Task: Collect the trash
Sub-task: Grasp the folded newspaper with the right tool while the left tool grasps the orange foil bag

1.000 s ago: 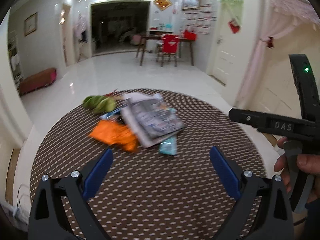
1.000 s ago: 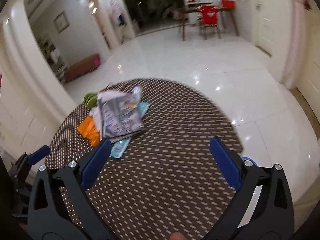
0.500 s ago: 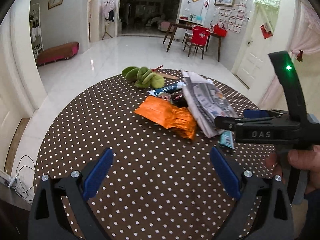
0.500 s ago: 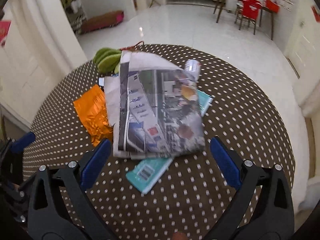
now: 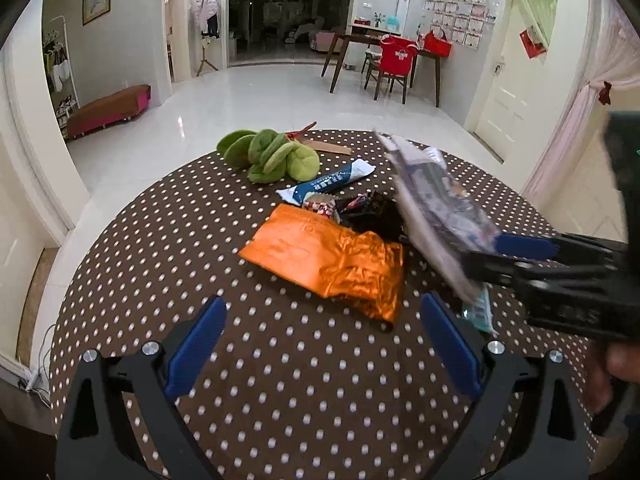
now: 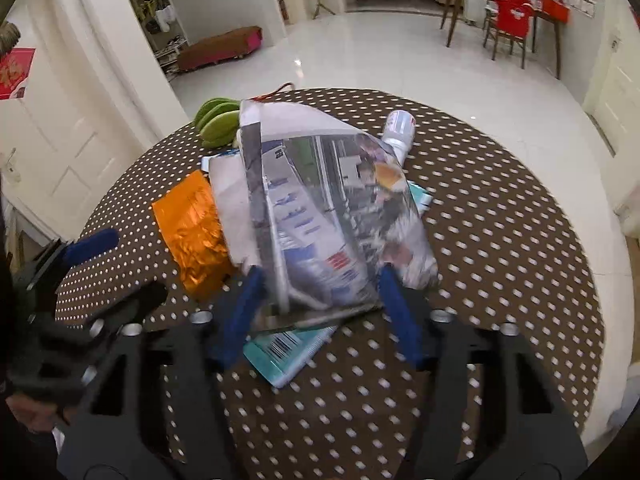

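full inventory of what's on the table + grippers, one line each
table: 1, round, brown cloth with white dots
newspaper: 1, grey print, folded, near edge lifted between the right jaws
orange bag: 1, crinkled foil, table centre, left of the newspaper
teal packet: 1, barcode showing, under the newspaper's near edge
blue-white wrapper: 1, behind the orange bag
small wrappers: a few, dark and red, between the orange bag and the newspaper
green plush: 1, far left of the table
can: 1, white, lying behind the newspaper
left gripper: blue pads, open, nothing between them
right gripper: blue pads, closing on the newspaper
hand: on the right gripper's handle
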Available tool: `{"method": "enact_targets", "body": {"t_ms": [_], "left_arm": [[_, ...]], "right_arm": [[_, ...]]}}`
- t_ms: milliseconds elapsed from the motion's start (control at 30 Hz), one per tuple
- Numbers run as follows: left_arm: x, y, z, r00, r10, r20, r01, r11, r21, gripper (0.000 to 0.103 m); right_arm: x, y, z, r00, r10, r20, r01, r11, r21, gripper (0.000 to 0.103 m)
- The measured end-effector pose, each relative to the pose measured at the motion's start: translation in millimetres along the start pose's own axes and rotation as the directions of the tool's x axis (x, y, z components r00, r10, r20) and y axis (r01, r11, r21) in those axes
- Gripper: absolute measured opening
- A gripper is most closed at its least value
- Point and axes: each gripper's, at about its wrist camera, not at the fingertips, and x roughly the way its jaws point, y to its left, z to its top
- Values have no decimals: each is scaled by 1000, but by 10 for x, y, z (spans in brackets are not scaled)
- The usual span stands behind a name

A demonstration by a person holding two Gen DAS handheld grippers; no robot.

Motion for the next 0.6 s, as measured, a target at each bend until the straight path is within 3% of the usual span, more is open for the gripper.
{"method": "enact_targets", "body": {"t_ms": [67, 133, 300, 500, 600], "left_arm": [[62, -4, 28, 1000, 12, -11, -12, 1000, -4, 95], [99, 0, 56, 1000, 20, -13, -20, 1000, -6, 95], [303, -39, 140, 997, 68, -35, -67, 997, 43, 96], [470, -136, 231, 997, 28, -74, -20, 995, 99, 95], [475, -183, 210, 998, -7, -64, 14, 994, 110, 69]], "right_arm": [[-28, -85, -55, 1000, 9, -2, -9, 1000, 23, 62], [-52, -148, -85, 1000, -2, -15, 3, 1000, 29, 78], [-125, -236, -130, 1000, 7, -3, -7, 999, 39, 86], [-210, -295, -135, 1000, 4, 12, -4, 999, 45, 88], [-217, -310, -141, 1000, 0, 11, 0, 999, 52, 88]]}}
